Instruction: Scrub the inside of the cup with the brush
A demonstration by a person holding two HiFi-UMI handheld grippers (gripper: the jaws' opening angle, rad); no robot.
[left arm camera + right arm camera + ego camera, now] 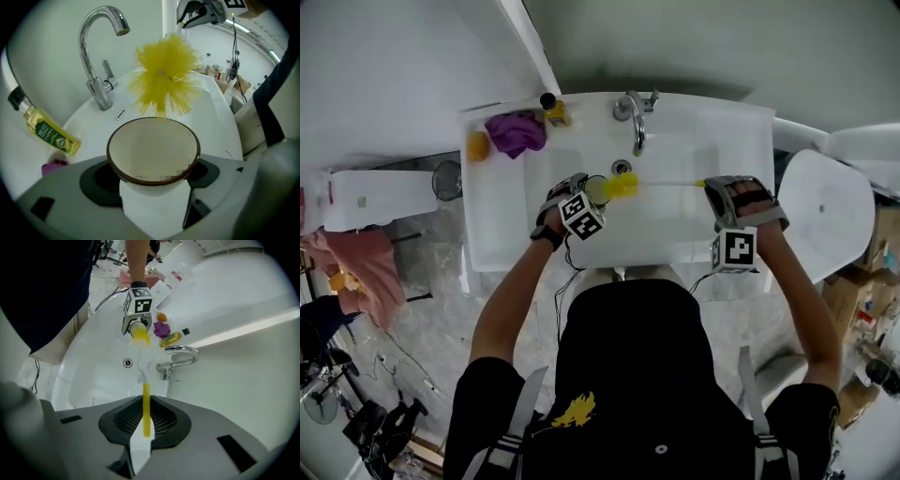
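Note:
My left gripper (581, 192) is shut on a white cup (152, 187) with a brown rim and a cream inside; the cup (596, 189) is held over the white sink basin (675, 234). My right gripper (733, 200) is shut on the yellow handle (146, 414) of a bottle brush. Its yellow bristle head (164, 79) hangs just beyond the cup's mouth, at the rim. In the head view the brush (623, 185) reaches leftward across the basin to the cup. In the right gripper view the bristles (141, 337) meet the cup at the left gripper (137, 322).
A chrome tap (634, 117) stands at the basin's back, with the drain (622, 167) below it. On the left ledge lie a purple cloth (516, 131), a yellow soap bottle (49, 131) and an orange sponge (477, 145). A white toilet (825, 211) is at right.

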